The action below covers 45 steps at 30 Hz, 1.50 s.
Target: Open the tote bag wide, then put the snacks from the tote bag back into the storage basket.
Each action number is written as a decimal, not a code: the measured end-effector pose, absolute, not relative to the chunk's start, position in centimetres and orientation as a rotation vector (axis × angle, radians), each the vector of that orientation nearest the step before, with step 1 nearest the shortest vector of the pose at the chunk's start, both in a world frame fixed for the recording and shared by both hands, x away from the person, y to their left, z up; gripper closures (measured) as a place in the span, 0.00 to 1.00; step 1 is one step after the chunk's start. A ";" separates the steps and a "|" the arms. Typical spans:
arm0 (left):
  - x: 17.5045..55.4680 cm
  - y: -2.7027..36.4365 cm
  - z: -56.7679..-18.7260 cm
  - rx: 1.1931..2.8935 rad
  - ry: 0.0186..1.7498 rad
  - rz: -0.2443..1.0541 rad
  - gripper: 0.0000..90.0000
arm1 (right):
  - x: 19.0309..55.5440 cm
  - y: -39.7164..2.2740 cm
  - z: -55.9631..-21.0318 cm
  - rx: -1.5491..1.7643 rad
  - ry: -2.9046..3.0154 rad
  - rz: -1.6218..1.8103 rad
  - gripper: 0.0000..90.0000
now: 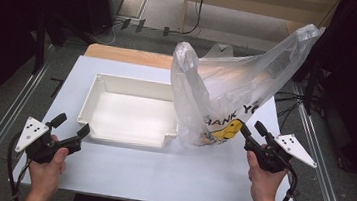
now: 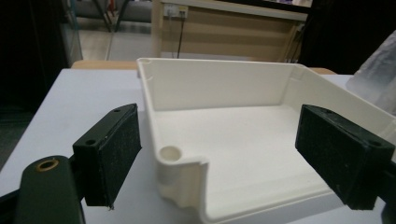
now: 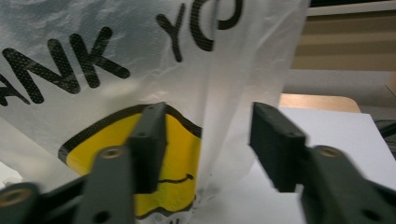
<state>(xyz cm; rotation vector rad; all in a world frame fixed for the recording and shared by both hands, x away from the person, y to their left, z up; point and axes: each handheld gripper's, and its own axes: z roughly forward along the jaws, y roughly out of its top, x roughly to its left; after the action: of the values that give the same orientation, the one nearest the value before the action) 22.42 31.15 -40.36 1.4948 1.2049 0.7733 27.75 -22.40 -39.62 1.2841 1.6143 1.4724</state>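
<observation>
The right hand-held gripper point(image 1: 252, 130) is hovering at the near right corner of the plastic bag point(image 1: 228, 85), its 2 jaws standing apart with a fold of the thin film between them — the right gripper view is showing clear gaps on both sides of that fold, so the pads are pinching nothing. The bag is standing upright on the white table point(image 1: 168, 175), crinkled and translucent, printed with black letters and a yellow smiling face, one handle rising high to the far right. It is touching the right wall of the white tray point(image 1: 130, 110).

The left hand-held gripper point(image 1: 71, 124) is sitting just off the tray's near left corner, jaws spread wide and holding nothing. In the left gripper view, that rounded corner is lying between the flat, grainy black pads point(image 2: 114, 149).

The tray is rigid, rectangular and shallow, with smooth walls — its inside is bare. Open table is stretching along the near edge between the 2 hands.
</observation>
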 end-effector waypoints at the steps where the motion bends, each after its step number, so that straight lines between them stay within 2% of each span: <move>1: 22.6 30.8 -40.3 1.494 1.199 0.766 0.16 | 28.0 -22.1 -39.6 1.289 1.632 1.470 0.70; 5: 23.0 29.4 -40.1 1.502 1.172 0.744 0.16 | 28.8 -21.7 -39.6 1.280 1.662 1.489 1.00; 15: 24.1 26.7 -39.2 1.506 1.118 0.712 0.16 | 29.0 -20.2 -39.9 1.255 1.662 1.411 1.00; 29: 25.7 19.2 -38.6 1.602 0.955 0.608 0.16 | 28.9 -19.9 -41.6 1.285 1.705 1.358 1.00; 45: 26.3 11.9 -37.4 1.664 0.786 0.504 0.17 | 28.7 -19.4 -41.9 1.267 1.712 1.368 1.00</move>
<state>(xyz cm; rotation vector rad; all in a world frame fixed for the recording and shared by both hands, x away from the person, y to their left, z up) 26.30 11.92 -37.37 1.6640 0.7860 0.5044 28.66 -19.41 -41.90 1.2672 1.7120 1.3681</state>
